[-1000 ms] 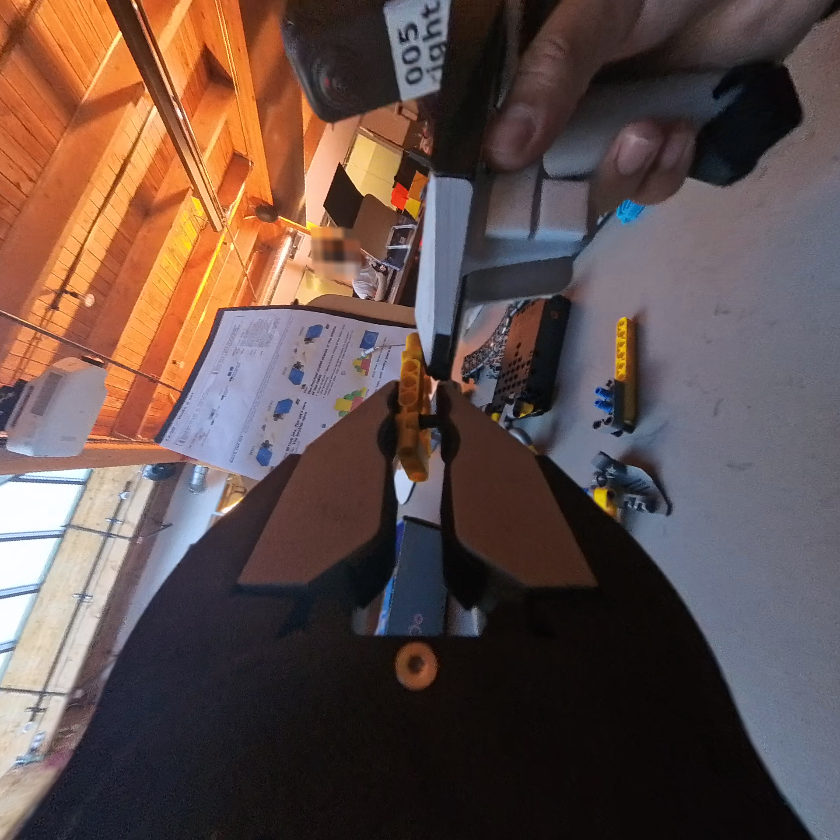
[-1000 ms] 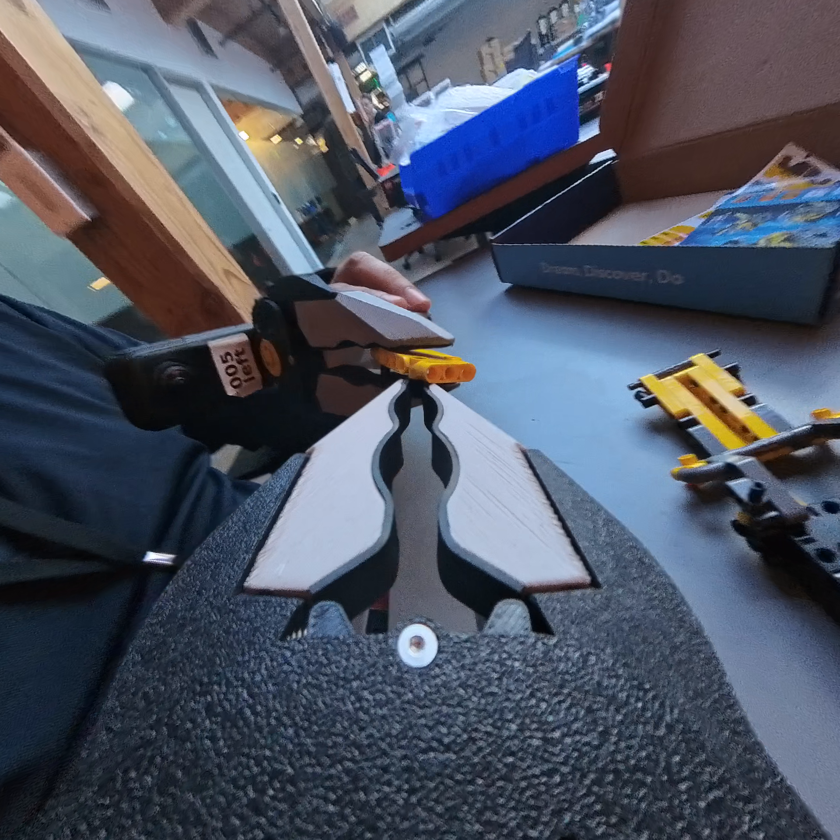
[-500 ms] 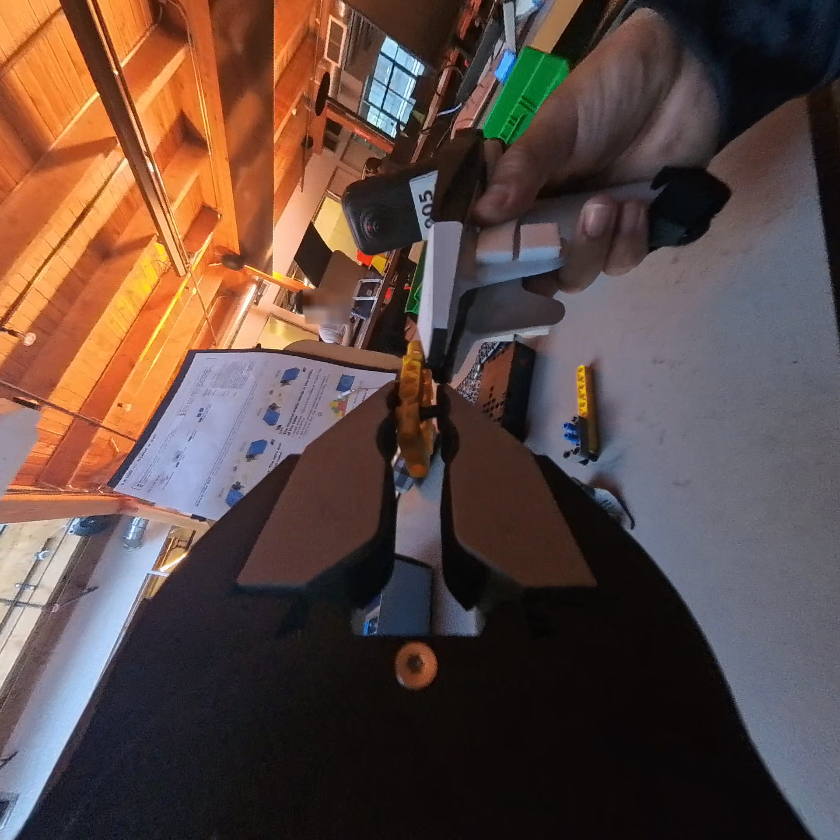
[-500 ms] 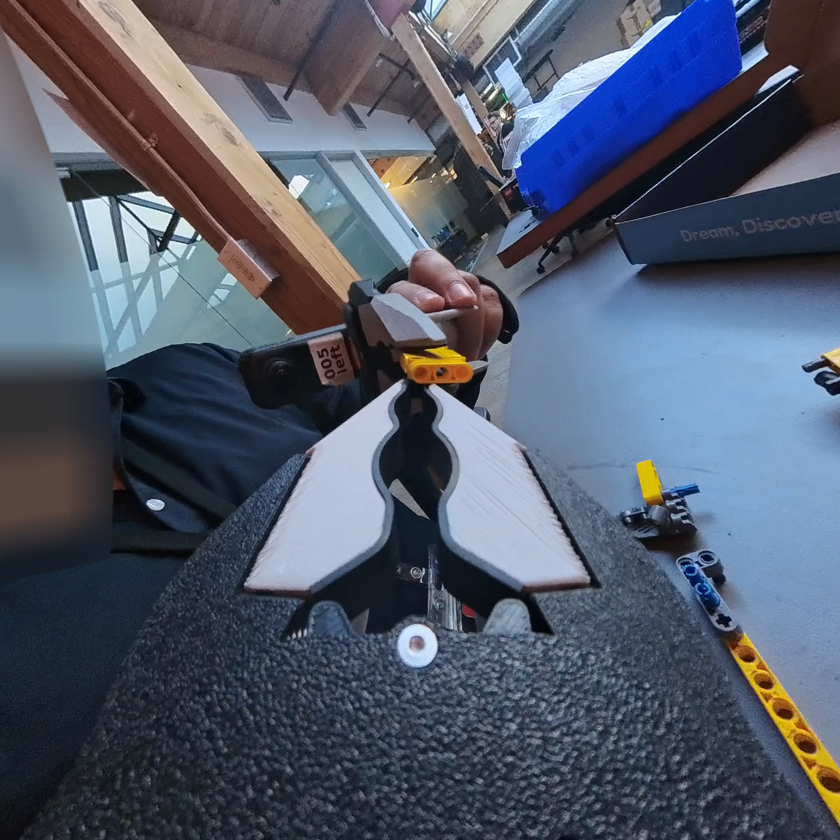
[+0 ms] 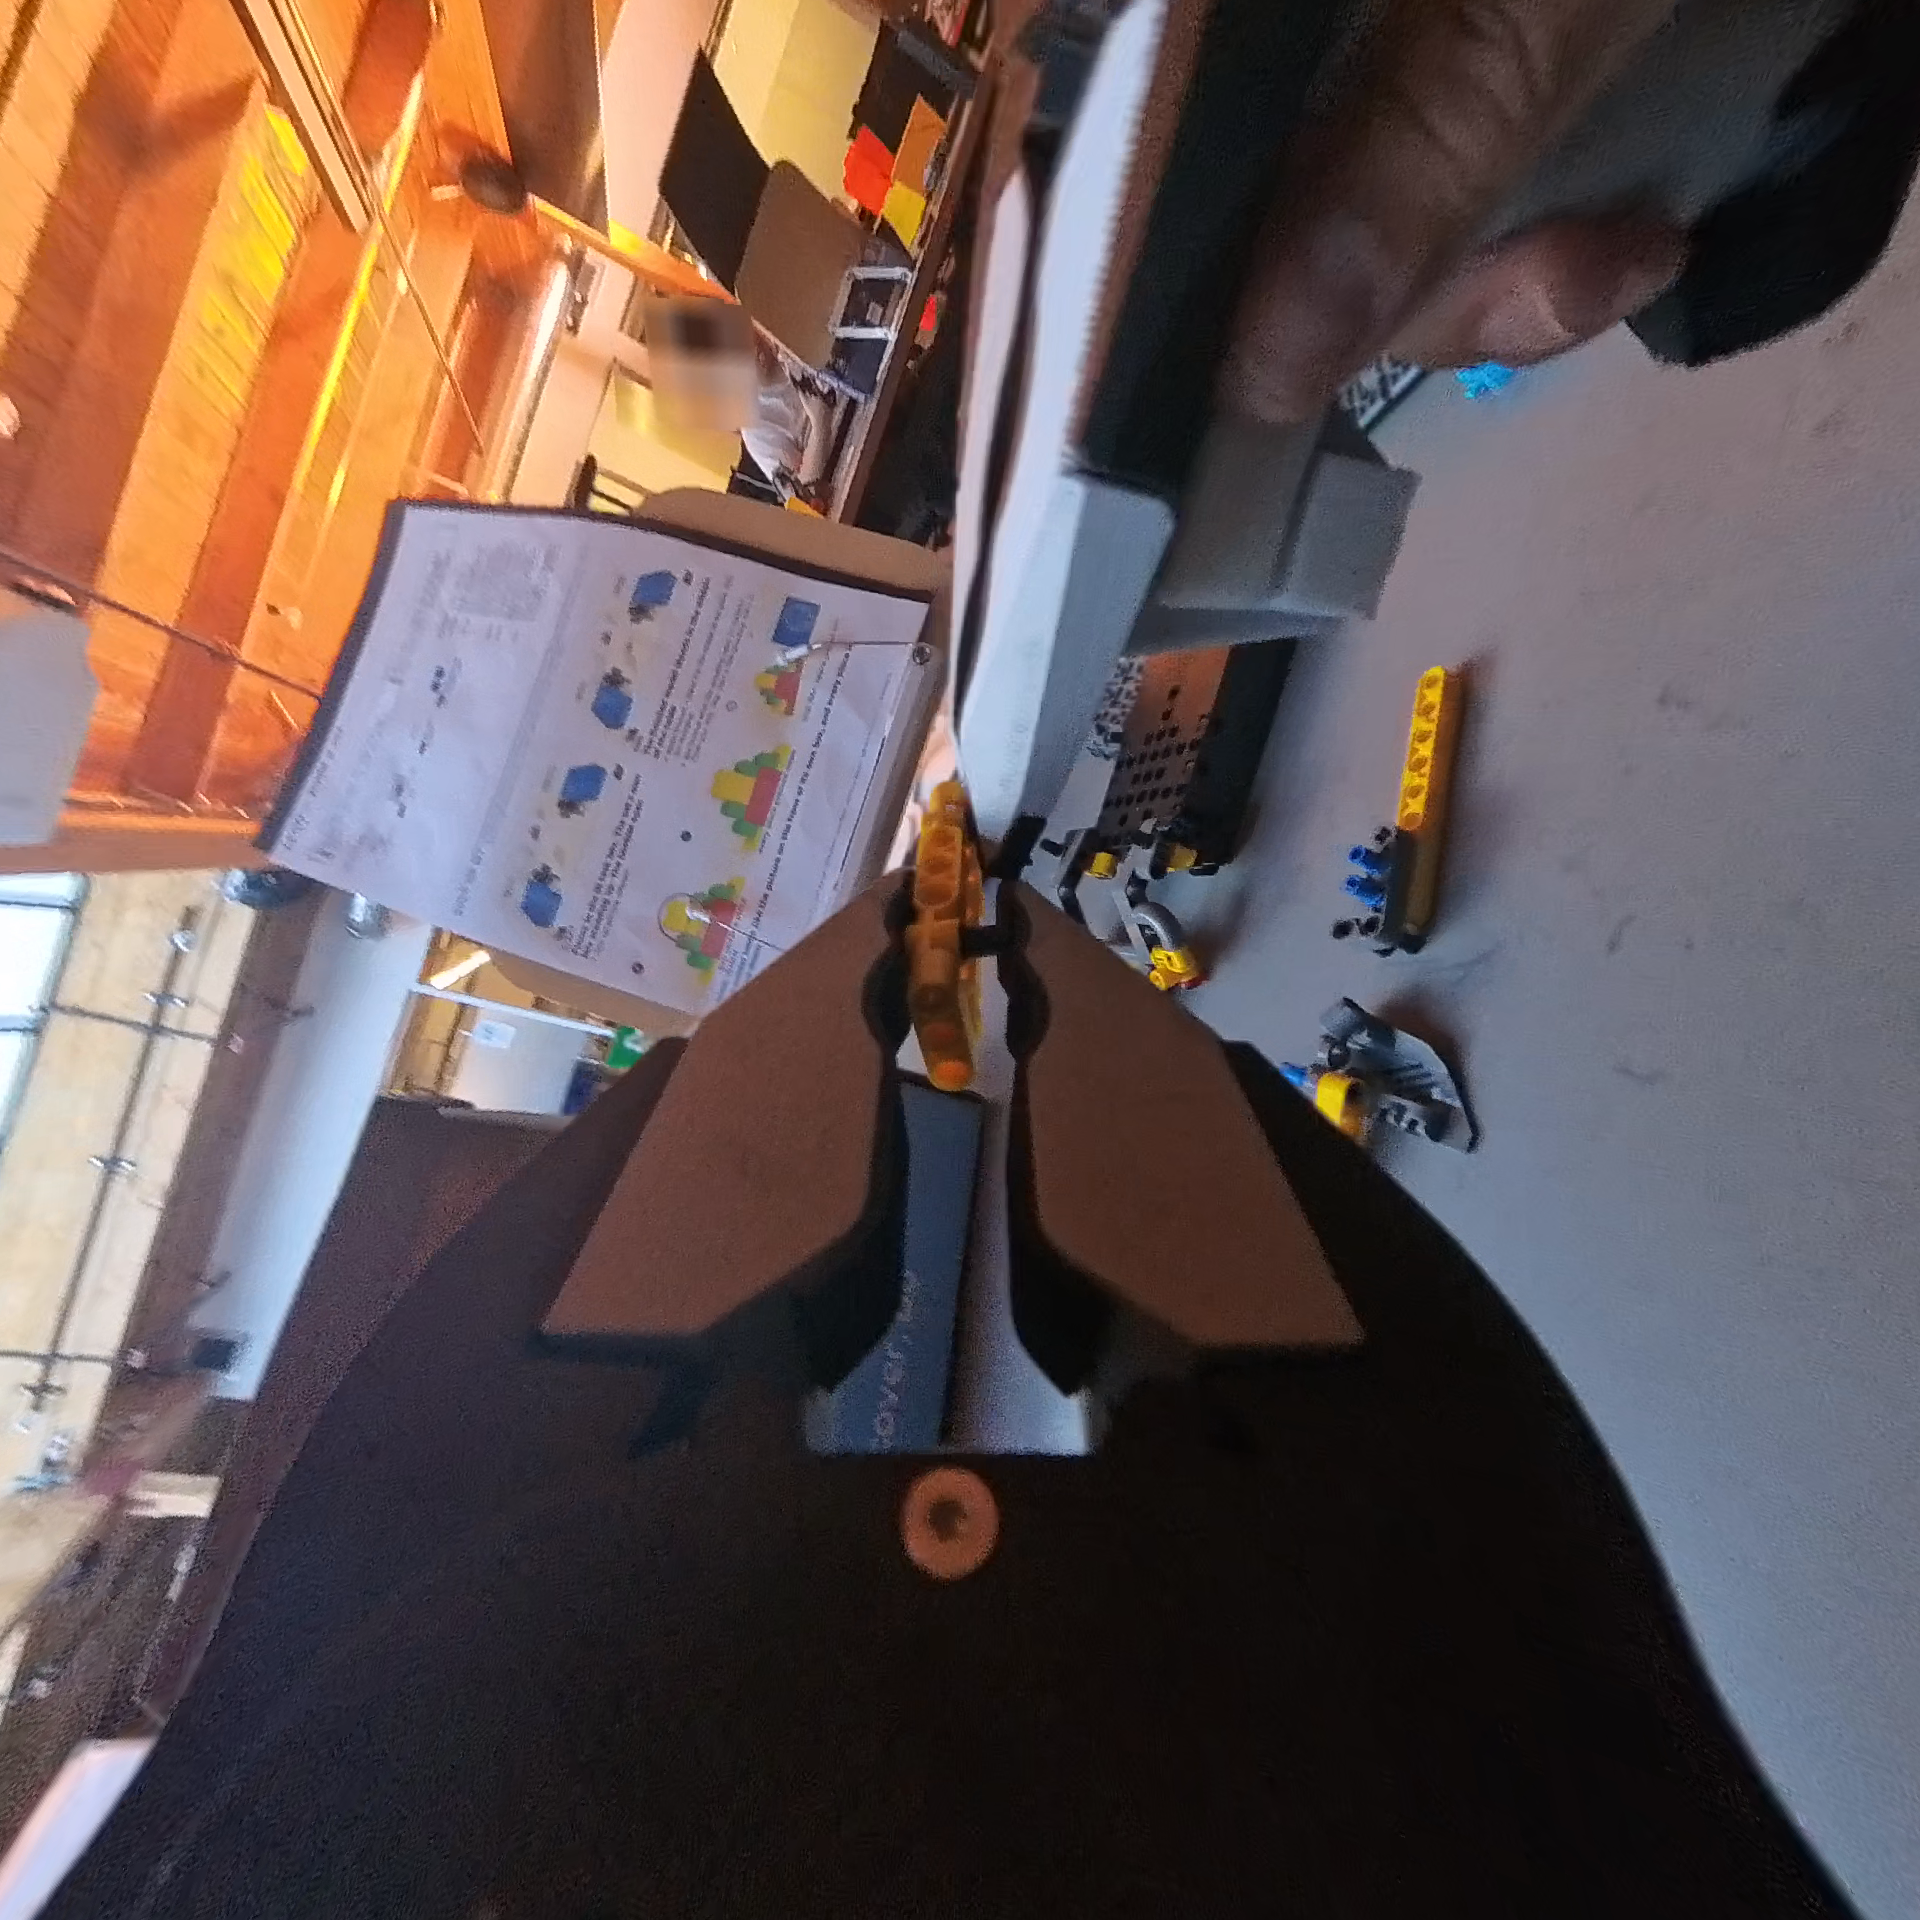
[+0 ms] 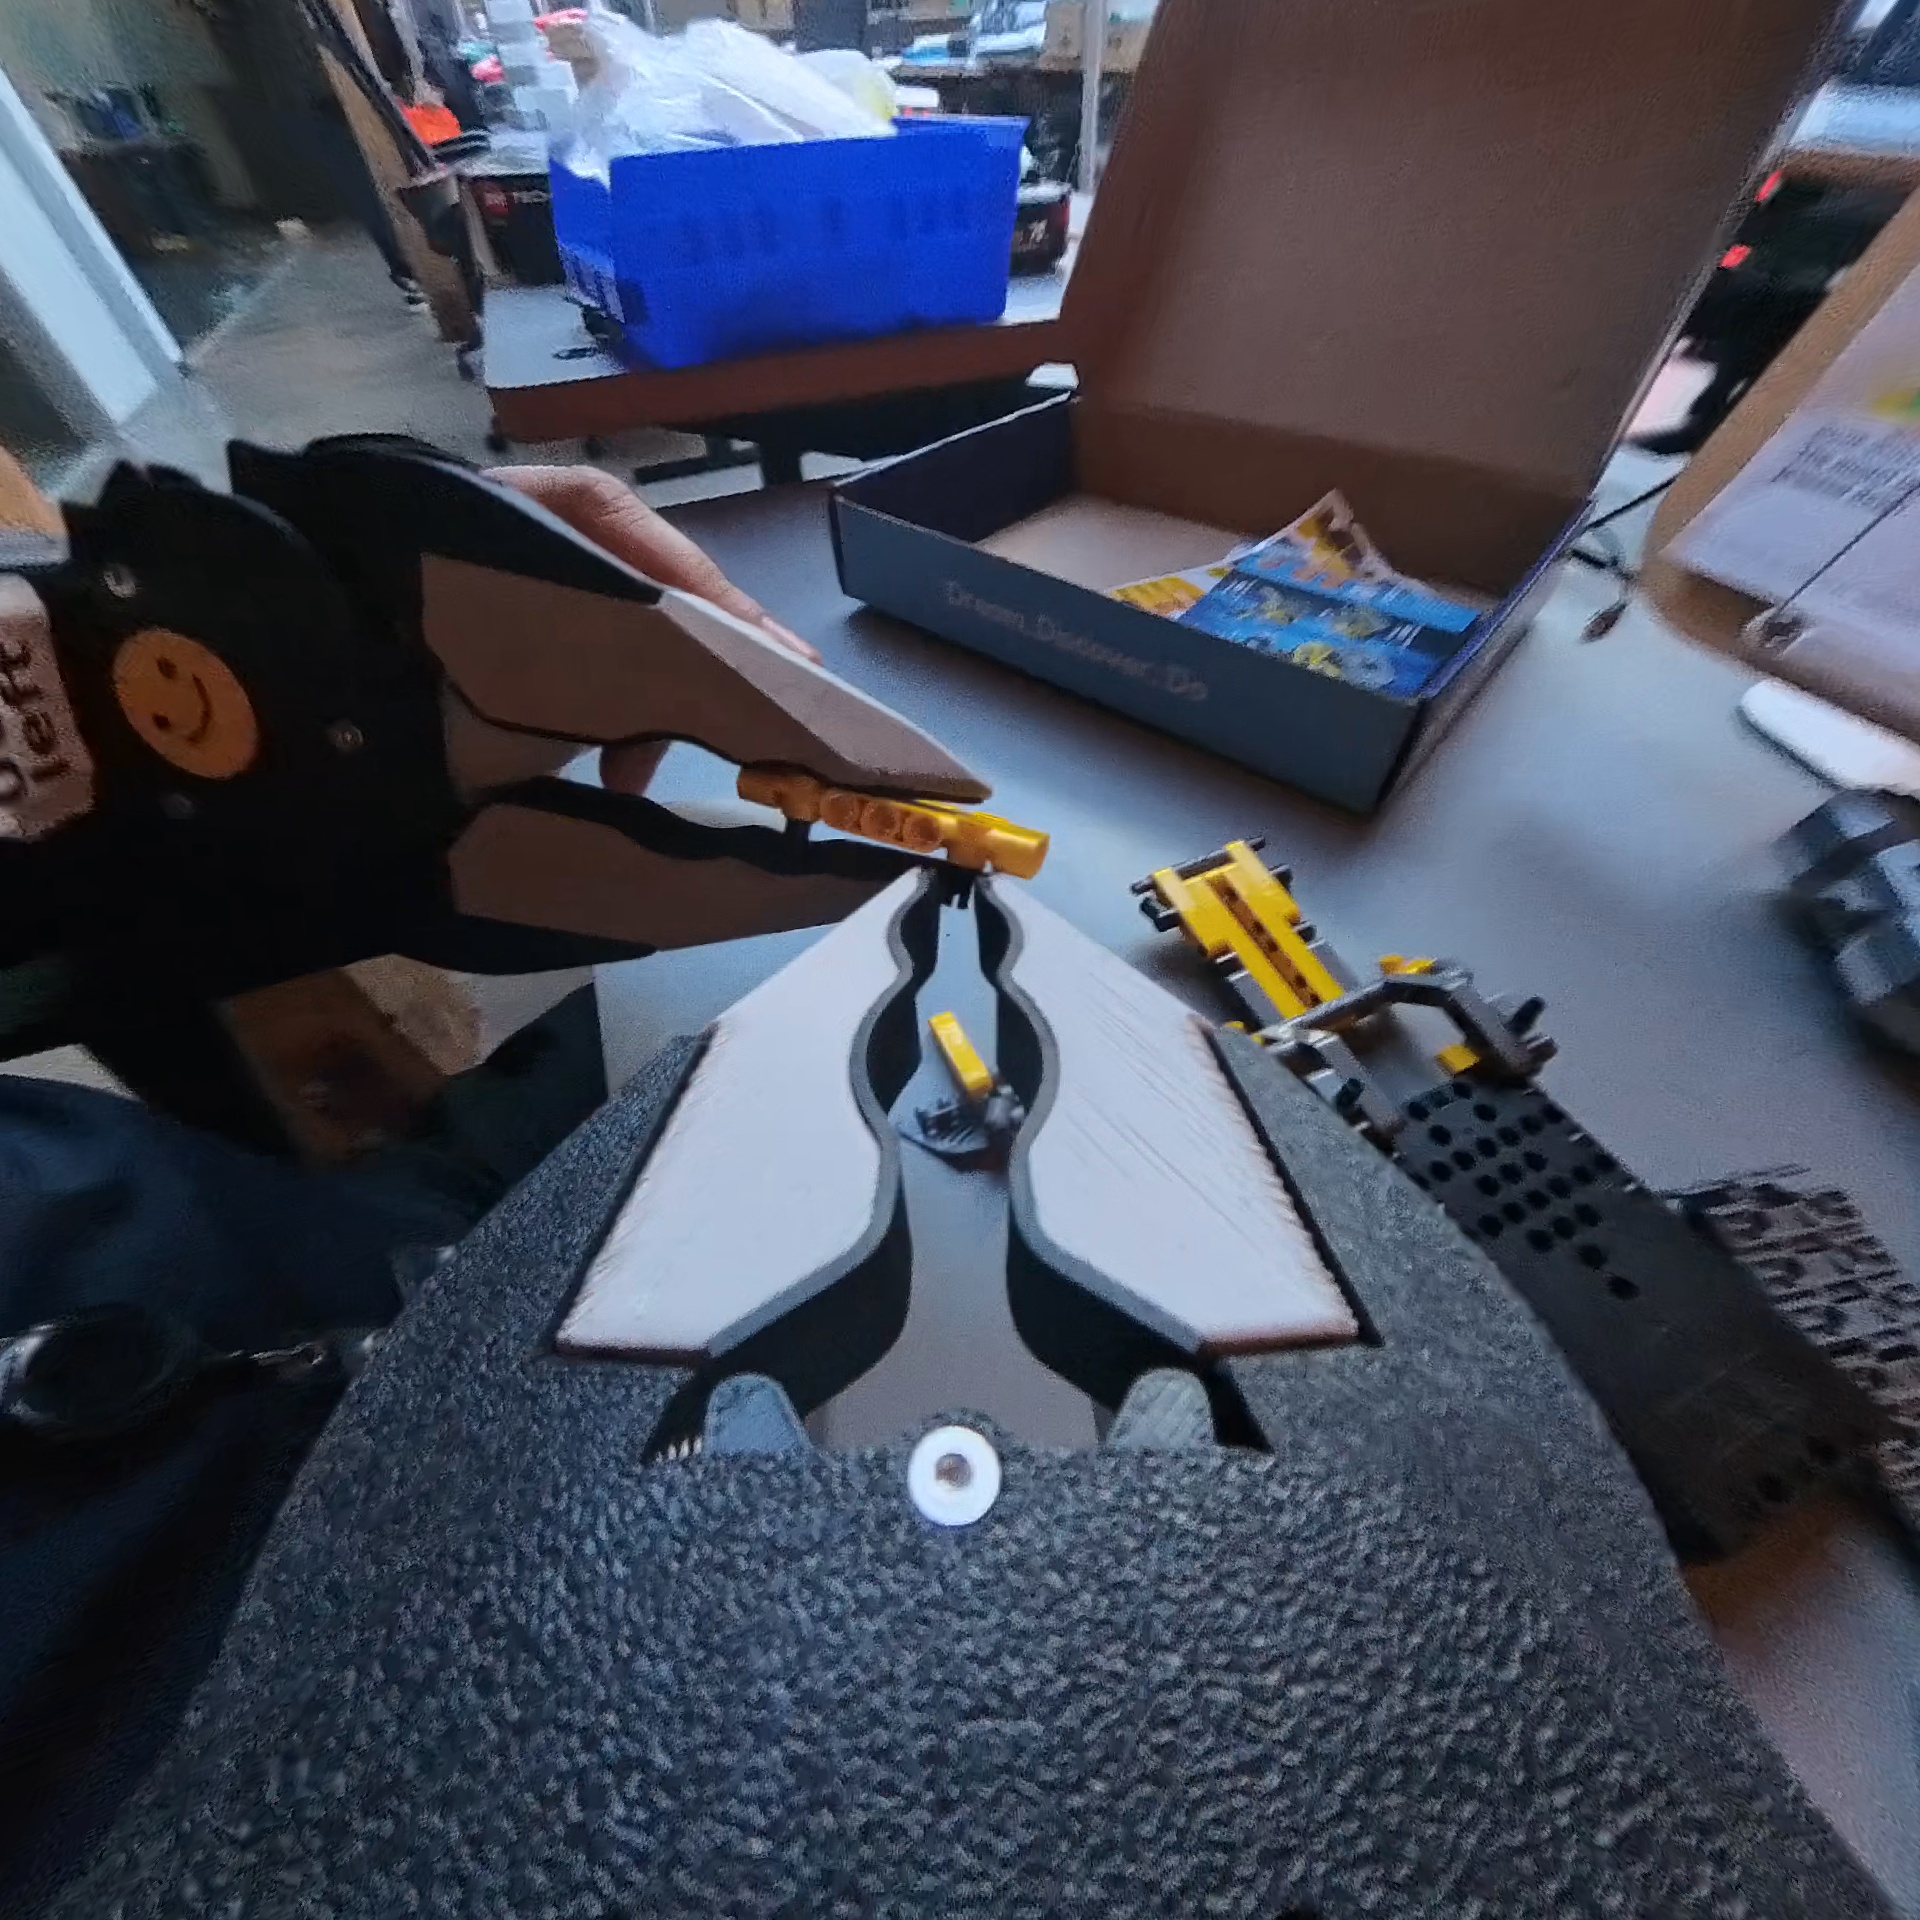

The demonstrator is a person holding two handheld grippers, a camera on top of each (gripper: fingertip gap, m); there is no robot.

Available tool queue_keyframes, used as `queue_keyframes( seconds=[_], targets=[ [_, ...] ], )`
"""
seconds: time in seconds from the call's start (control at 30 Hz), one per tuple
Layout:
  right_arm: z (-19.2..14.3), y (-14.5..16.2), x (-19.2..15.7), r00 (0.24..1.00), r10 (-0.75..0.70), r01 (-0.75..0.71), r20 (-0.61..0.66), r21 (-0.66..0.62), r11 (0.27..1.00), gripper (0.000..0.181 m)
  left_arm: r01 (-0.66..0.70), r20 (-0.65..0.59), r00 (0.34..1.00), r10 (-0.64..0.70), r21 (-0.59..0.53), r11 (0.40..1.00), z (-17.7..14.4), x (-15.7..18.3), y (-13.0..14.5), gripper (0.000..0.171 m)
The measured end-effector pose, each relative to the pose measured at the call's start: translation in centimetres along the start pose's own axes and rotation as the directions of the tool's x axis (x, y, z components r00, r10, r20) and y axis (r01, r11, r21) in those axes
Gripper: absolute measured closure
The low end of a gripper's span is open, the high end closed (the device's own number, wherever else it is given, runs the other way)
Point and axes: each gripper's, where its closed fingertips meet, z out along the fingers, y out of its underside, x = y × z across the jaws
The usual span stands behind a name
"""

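Note:
My left gripper (image 5: 951, 914) is shut on a yellow perforated beam (image 5: 943, 935), held above the grey table (image 5: 1662, 935). A short black pin (image 5: 985, 941) sticks out of the beam's side. In the right wrist view the left gripper (image 6: 940, 821) comes in from the left with the beam (image 6: 894, 823). My right gripper (image 6: 951, 885) is shut, its tips pinching a small black pin (image 6: 956, 883) right under the beam's free end. A hand holds the right gripper (image 5: 1013, 831), which fills the top of the left wrist view.
A black and yellow partial model (image 6: 1351, 997) lies on the table right of my right gripper. An open dark blue box (image 6: 1143, 665) holds a booklet (image 6: 1299, 613). A long yellow beam (image 5: 1425, 769), loose small parts (image 5: 1382, 1081) and an instruction sheet (image 5: 623, 748) are nearby. The grippers are tip to tip, or close to it.
The right gripper has moved back close to the left gripper, and its tips now meet the yellow beam's end. The left gripper still holds the beam.

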Motion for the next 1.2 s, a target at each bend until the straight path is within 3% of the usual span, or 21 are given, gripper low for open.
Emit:
queue_keyframes(
  seconds=[0.1,0.3,0.53,0.63,0.77,1.0,1.2],
  targets=[
    [0.0,-0.4,0.0,0.999,-0.008,0.009,-0.031,0.036,0.999,0.179,0.045,0.005,0.999,-0.045,-0.022,0.999,0.0,-0.2,0.0,0.160],
    [-0.6,-1.1,0.1,0.992,0.108,-0.114,0.067,0.086,0.990,0.181,0.190,-0.062,0.980,-0.187,0.057,0.980,-0.1,-0.2,-0.2,0.152],
    [-1.0,-1.6,-0.6,0.987,0.107,-0.119,0.123,0.094,0.988,0.181,0.103,-0.015,0.995,-0.102,0.083,0.991,-0.4,-0.9,-0.3,0.152],
    [-1.0,-1.6,-0.8,0.986,0.099,-0.113,0.135,0.096,0.989,0.181,0.103,-0.015,0.995,-0.102,0.136,0.985,-0.9,-1.2,-1.2,0.164],
    [-1.0,-1.7,-1.1,0.990,0.066,-0.080,0.126,0.107,0.991,0.181,0.028,0.020,0.999,-0.031,0.137,0.990,-1.2,-1.5,-1.3,0.166],
    [-1.5,-2.5,-1.8,0.967,0.112,-0.152,0.231,0.165,0.975,0.180,0.039,0.053,0.997,-0.049,0.180,0.983,-1.8,-2.0,-2.1,0.165],
    [-1.4,-2.9,-2.3,0.973,0.067,-0.115,0.222,0.210,0.971,0.180,0.070,0.053,0.995,-0.082,0.206,0.976,-2.0,-2.2,-2.3,0.165]
  ],
)
